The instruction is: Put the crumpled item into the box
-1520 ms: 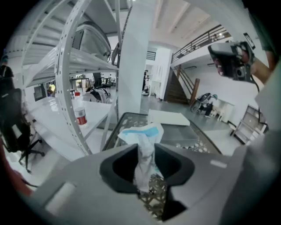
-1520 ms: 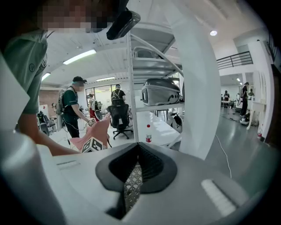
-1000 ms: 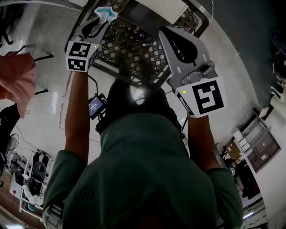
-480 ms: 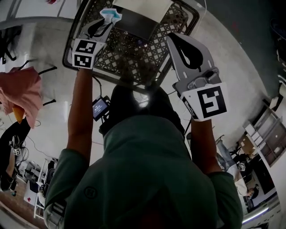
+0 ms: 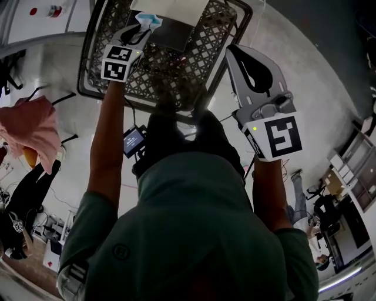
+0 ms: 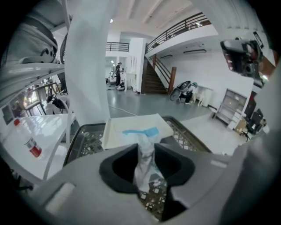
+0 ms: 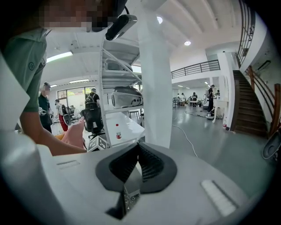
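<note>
**Head view:** you stand on a glossy pale floor (image 5: 305, 70), over a metal lattice table (image 5: 176, 70) w/ the box (image 5: 170, 9) at its far side. Your left gripper (image 5: 138, 32) holds the crumpled item (image 5: 148, 19) above the lattice, by the box's near edge. Your right gripper (image 5: 252, 67) hangs beside the table's right edge.

**Left gripper view:** jaws clamped on the crumpled item (image 6: 145, 160). Its long axis runs along the jaws, blue end fwd toward the box (image 6: 131, 132). Stairs (image 6: 151, 81) & a balcony (image 6: 180, 28) sit behind.

**Right gripper view:** jaws pressed together, nothing btw them. A white pillar (image 7: 153, 88) stands ahead.
</note>
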{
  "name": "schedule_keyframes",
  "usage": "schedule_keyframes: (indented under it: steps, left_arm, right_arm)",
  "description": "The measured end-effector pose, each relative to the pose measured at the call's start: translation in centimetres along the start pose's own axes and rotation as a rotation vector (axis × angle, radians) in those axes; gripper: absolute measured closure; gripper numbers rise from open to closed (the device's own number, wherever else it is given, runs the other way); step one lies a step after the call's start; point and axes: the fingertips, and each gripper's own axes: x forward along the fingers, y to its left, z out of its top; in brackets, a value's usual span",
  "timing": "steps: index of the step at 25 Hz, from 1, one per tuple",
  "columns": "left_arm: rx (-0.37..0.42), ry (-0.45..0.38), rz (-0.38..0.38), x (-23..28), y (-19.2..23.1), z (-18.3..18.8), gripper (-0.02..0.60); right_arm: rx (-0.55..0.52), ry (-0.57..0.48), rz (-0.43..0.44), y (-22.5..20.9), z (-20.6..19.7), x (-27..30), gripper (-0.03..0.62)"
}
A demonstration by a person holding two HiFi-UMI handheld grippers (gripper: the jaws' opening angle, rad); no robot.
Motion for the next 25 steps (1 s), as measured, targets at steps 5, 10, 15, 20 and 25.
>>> schedule_keyframes:
  steps: [5,10,15,20,25]
  left_arm:
    - [0.000,0.043,-0.015,2.2,-0.2,-0.9,0.463]
    - [0.002,0.083,-0.025,4.0,-0.9,-1.8,0.462]
    - [0.010,0.131,-0.052,5.7,-1.6,-2.8,0.460]
    - [0.014,0.174,-0.071,7.0,-2.2,-3.5,0.460]
    - [0.016,0.216,-0.095,7.7,-2.7,-4.2,0.459]
  right_arm:
    - [0.017,0.011,-0.015,-1.3,-0.9,-0.4,0.586]
    - [0.030,0.013,-0.031,-2.5,-1.7,-1.3,0.586]
    - [0.057,0.006,-0.057,-3.3,-2.1,-2.1,0.586]
    - [0.051,0.020,-0.057,-4.0,-3.1,-3.0,0.586]
    - [0.060,0.021,-0.065,-4.2,-3.6,-3.6,0.586]
